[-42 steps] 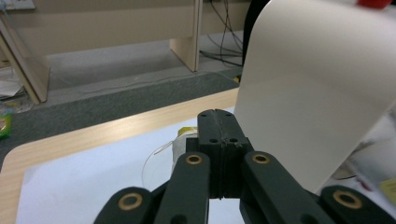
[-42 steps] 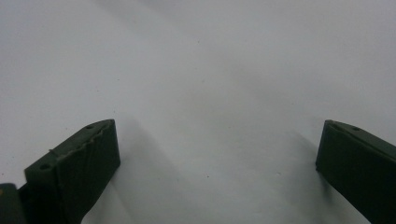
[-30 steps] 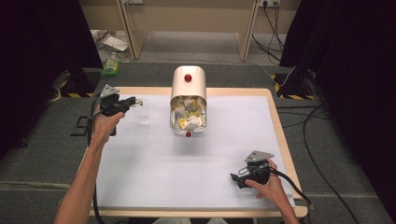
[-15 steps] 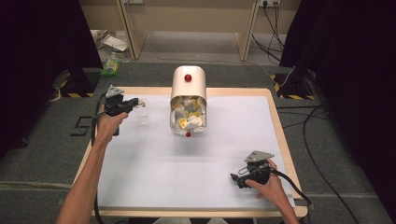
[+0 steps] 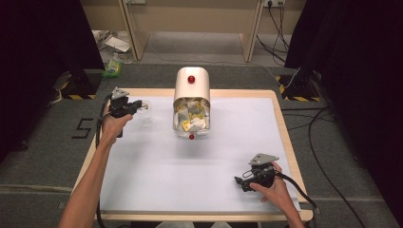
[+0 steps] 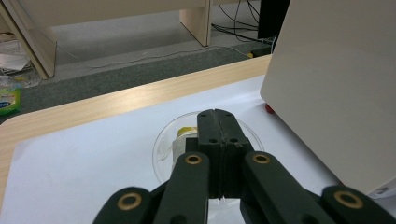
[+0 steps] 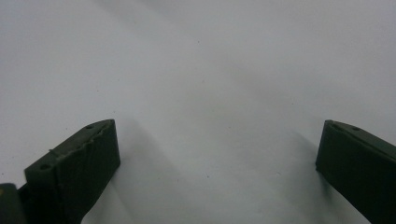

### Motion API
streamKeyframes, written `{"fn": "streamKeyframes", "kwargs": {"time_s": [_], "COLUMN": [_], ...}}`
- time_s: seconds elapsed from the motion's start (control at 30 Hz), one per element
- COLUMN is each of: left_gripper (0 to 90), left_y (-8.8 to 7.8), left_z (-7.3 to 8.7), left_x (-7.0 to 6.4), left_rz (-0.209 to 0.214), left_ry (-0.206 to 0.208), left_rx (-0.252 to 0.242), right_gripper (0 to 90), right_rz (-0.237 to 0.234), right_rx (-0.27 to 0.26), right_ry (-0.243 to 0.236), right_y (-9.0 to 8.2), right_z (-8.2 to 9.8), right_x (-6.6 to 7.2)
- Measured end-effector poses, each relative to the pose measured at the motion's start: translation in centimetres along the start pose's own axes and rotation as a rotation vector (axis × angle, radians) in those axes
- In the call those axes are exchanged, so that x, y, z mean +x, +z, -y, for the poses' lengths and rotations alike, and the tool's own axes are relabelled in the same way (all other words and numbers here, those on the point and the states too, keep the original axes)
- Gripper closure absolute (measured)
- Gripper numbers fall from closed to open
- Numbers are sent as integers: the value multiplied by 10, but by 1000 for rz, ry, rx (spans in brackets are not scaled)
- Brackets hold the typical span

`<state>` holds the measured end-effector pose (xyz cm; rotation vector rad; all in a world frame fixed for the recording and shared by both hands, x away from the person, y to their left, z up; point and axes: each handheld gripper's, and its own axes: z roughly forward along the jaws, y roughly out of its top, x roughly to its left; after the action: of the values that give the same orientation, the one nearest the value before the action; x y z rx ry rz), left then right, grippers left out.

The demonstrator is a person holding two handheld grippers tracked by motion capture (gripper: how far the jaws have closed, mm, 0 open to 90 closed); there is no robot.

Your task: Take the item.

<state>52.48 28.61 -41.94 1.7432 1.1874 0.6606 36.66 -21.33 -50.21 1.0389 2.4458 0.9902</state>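
Jaws of the left gripper meet above a clear dish.

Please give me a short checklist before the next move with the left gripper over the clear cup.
1. Left gripper shut: ok; jaws pressed together.
2. Thing held between its jaws: cannot tell.
3. Left gripper over the clear cup: ok.
4. Cup upright, with a yellow-white packet inside: ok.
5. Dispenser apart from the cup: ok.
6. Right gripper out of the way, open, on the white mat: ok.
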Motion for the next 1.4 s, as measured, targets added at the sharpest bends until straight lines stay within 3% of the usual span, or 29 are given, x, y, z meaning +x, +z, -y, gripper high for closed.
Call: {"fn": "streamKeyframes", "kwargs": {"time_s": [0.4,0.73,0.87,1.27,1.4], "left_gripper": [805,668,579,190,152], "left_y": [0,-6,-9,-24,-30], "left_z": [-1,-2,0,4,6], "left_x": [-1,-3,-3,-12,-16], "left_rz": [13,31,37,20,31], "left_ry": [-6,-26,-33,-80,-82], "left_rx": [-24,-38,-46,-39,-37], "right_gripper": [4,4,4,4,4], "right_rz": [0,-1,-1,0,0], "right_rx": [0,0,0,-2,-1], "right_ry": [0,1,0,0,2], "right_y": [0,0,0,0,0], "right_z": [0,0,0,0,0], "right_x": [0,0,0,0,0]}}
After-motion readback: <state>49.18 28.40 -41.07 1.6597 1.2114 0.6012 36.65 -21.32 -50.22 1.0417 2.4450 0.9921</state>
